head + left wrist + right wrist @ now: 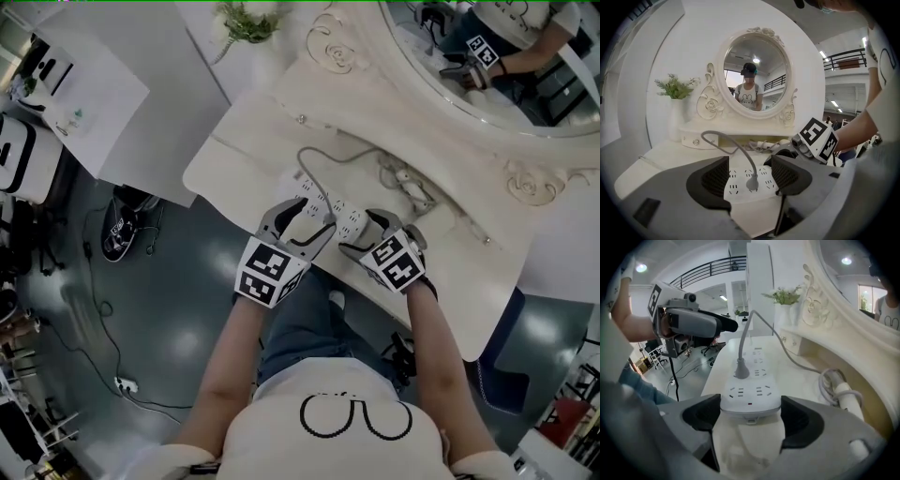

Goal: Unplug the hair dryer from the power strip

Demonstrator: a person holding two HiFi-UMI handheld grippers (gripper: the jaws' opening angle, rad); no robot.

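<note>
The white power strip (328, 200) is laid on the cream table (248, 155) in front of the oval mirror (757, 75). A grey plug (751, 183) is seated in one of its sockets, and from it a grey cord (717, 136) is looped up and back toward the mirror's base. The left gripper (749, 176) is held low over the strip with its jaws apart; the plug is framed between them but is not touched by either pad. The right gripper (751, 420) is set at the strip's near end, its jaws spread wide with that end between them; whether the pads touch it cannot be told. A white cylindrical object (843, 394) wound with cord is seen near the mirror's base.
</note>
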